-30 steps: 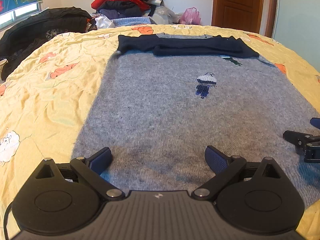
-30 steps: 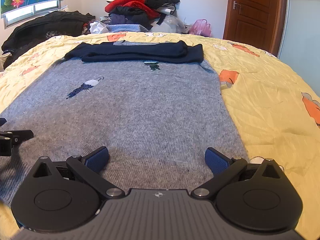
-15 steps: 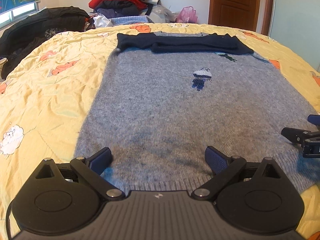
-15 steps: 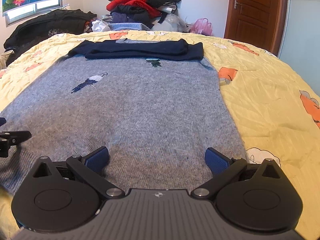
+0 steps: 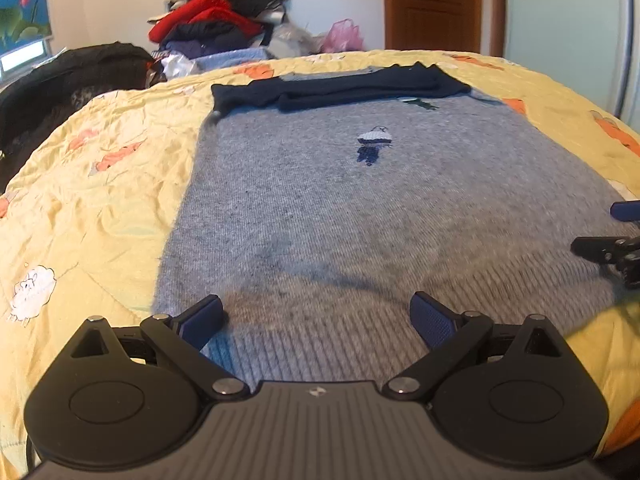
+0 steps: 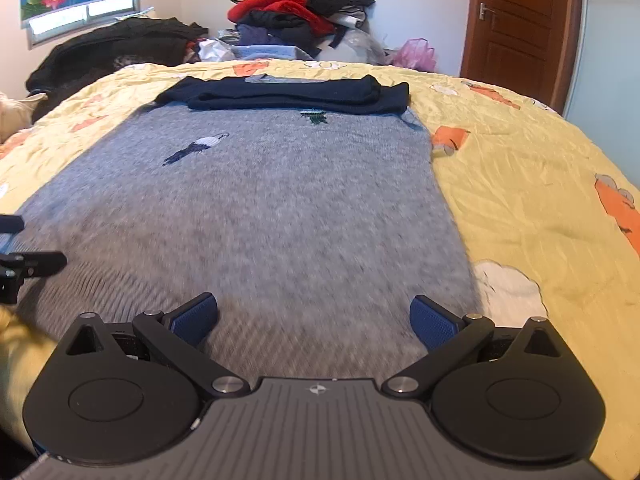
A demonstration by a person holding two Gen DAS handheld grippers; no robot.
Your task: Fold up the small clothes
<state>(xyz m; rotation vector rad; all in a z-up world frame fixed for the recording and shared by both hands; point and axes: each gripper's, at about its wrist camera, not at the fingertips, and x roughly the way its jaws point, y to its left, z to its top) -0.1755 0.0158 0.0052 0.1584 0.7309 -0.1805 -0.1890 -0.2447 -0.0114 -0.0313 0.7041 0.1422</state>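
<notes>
Both grippers have been drawn back to the near ribbed hem of the grey sweater [image 5: 360, 208], spread flat on the bed [image 6: 540, 184]; left gripper [image 5: 316, 316] and right gripper [image 6: 314, 314] jaws are held released.

Both wrist cameras sit low at the near hem of the sweater [image 5: 360, 200], facing the door [image 6: 516, 24].

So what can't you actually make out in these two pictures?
- Grey sweater: its near hem is motion-blurred in both views and partly hidden behind the left gripper and right gripper.
- Whether either gripper touches the sweater: unclear.
- Navy sleeves: folded across the top; the collar is mostly hidden.
- Each view shows only the other gripper's tip, cut off by the edge.
- Clothes pile: single garments too tangled to separate.
</notes>
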